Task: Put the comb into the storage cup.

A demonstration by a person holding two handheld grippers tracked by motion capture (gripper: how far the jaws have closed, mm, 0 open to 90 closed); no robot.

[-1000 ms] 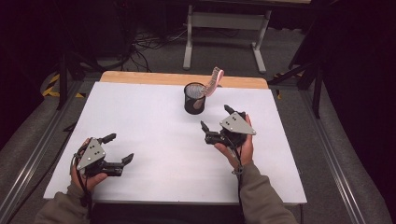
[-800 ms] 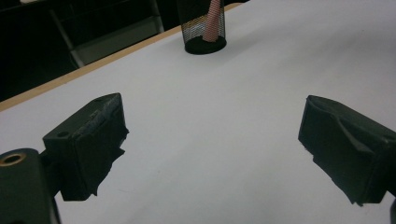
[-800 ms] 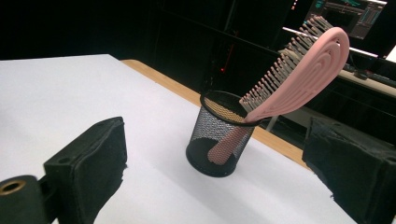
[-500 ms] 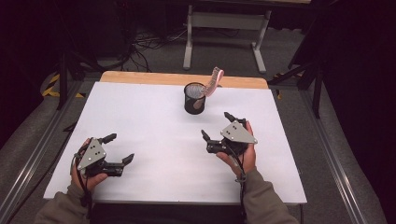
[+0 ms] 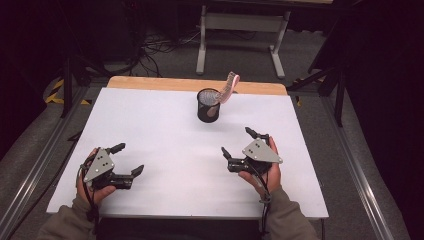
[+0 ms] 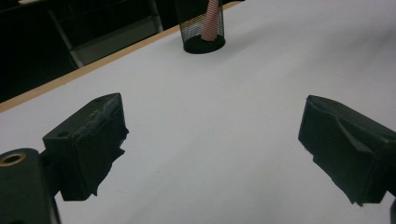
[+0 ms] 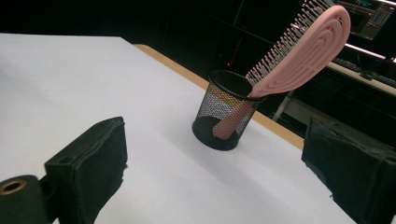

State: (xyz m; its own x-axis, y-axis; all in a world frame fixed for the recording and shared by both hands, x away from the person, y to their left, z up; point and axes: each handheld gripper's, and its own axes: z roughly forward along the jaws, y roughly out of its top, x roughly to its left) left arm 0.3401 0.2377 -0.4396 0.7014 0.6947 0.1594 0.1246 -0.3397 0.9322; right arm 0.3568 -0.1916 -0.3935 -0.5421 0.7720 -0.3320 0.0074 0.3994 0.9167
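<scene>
**A:** Where does the pink hairbrush [image 5: 227,88] sit?

**B:** It stands handle-down in the black mesh cup [image 5: 208,105], toward the far middle of the white table [image 5: 165,130]. The head leans out over the cup's rim, tilted to the right in the high view. In the right gripper view the brush [image 7: 299,53] shows its bristles on the upper left edge, and its handle can be seen through the mesh of the cup [image 7: 224,112], reaching down to the cup's floor.

**A:** And the two grippers?

**B:** The left gripper [image 5: 129,160] is held low over the near left part of the table, well apart from the cup. Its jaws stand wide apart with nothing between them; the left gripper view shows only bare white table in the gap, with the cup [image 6: 201,28] far ahead near the wooden edge strip [image 5: 195,85].

**A:** The right one?

**B:** The right gripper [image 5: 239,142] is held over the near right part of the table, nearer to the cup than the left one but not touching it. Its jaws are also spread wide and hold nothing. In its own view the cup and brush stand between the two jaws, farther off on the table.

**A:** Is anything touching the cup?

**B:** Only the brush inside it. Both hands are back on the person's side of the table.
</scene>
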